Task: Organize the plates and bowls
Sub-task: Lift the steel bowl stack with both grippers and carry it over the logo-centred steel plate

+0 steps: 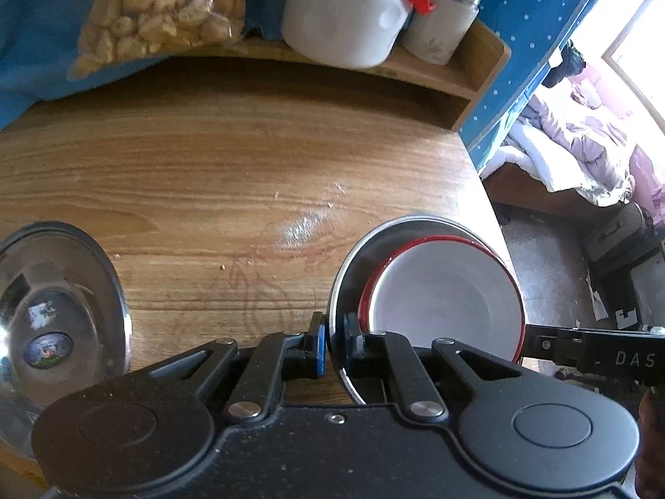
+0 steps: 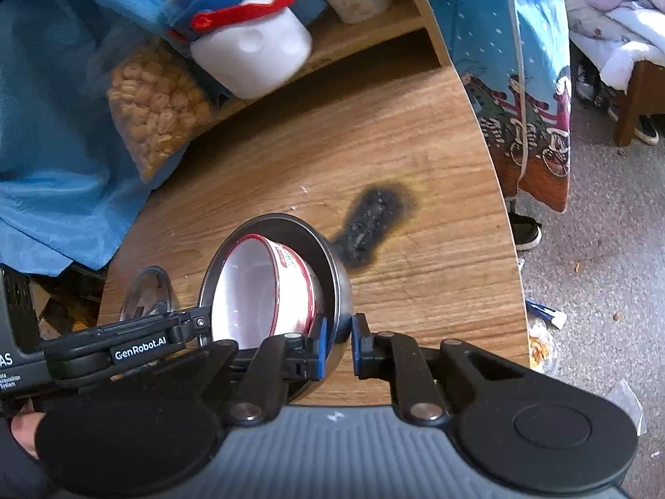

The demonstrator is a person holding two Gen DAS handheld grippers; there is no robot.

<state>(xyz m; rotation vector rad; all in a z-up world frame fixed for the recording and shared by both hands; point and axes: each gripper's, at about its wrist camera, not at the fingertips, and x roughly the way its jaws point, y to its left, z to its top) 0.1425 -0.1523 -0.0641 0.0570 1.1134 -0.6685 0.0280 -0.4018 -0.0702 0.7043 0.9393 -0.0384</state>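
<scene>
Grippers (image 1: 333, 343) (image 2: 337, 343) both clench the steel bowl (image 1: 338, 274) rim, white bowl (image 1: 440, 291) nested inside. Next, you carry it left toward the other steel bowl (image 1: 62, 316).

— What is sitting on the table (image 1: 249, 158)?
— A steel bowl (image 1: 62, 312) at left; a burn mark (image 2: 374, 224) is showing near the right edge.
— The shelf (image 1: 415, 66)?
— It is holding a jug (image 1: 345, 20) and a cup (image 1: 440, 29).

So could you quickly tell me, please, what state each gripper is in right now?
Left gripper: shut on the rim of the steel bowl holding the white bowl.
Right gripper: shut on the same steel bowl's opposite rim.
</scene>
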